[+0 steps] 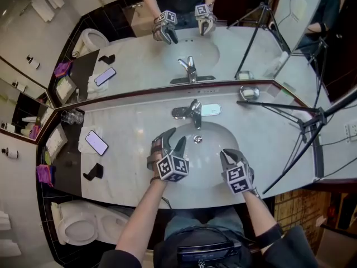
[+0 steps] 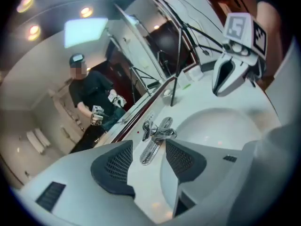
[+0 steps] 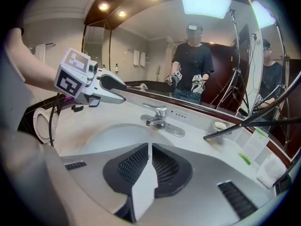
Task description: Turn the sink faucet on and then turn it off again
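Observation:
The chrome single-lever faucet (image 1: 194,111) stands behind the white oval sink (image 1: 215,135), and I see no stream of water. My left gripper (image 1: 174,139) hovers over the basin's left part, short of the faucet. Its jaws are open with nothing between them. In the left gripper view the faucet (image 2: 157,134) shows beyond the gap of the left gripper (image 2: 148,161). My right gripper (image 1: 228,154) hangs over the basin's right front, its pads nearly together and empty. In the right gripper view the right gripper (image 3: 149,166) points past the basin at the faucet (image 3: 158,117).
A phone (image 1: 96,143) and a glass (image 1: 72,116) sit on the marble counter (image 1: 128,149) to the left. At back right is a soap dish (image 1: 249,92). Black tripod legs (image 1: 279,106) cross the counter's right side. A mirror rises behind the faucet, and a toilet (image 1: 78,225) stands lower left.

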A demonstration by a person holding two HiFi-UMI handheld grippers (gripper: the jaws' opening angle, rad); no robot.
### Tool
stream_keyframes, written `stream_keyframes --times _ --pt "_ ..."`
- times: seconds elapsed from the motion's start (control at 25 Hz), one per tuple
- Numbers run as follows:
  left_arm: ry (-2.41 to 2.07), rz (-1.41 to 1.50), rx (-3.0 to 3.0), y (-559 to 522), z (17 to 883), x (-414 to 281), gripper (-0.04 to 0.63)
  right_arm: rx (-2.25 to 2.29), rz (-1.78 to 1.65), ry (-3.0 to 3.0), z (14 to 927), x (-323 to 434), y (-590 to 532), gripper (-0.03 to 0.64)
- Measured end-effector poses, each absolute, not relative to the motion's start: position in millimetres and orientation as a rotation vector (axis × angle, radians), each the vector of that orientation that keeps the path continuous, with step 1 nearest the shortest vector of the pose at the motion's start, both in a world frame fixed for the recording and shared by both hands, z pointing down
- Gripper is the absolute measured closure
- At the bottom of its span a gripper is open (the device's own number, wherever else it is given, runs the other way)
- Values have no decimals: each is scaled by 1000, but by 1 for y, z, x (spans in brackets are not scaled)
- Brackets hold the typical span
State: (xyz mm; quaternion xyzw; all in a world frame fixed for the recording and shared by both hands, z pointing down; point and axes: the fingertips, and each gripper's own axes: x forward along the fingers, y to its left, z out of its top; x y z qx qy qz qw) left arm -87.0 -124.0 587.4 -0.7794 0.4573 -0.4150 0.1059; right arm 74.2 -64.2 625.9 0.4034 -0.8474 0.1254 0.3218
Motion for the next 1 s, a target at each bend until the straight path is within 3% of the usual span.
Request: stream_keyframes --times 0.76,1.0 --pt "941 -1408 -1895 -231 664 -60 359 1096 482 -2149 689 107 -34 568" --pt "975 -1391 -1923 -252 658 -57 390 1111 505 -2132 696 117 -33 568"
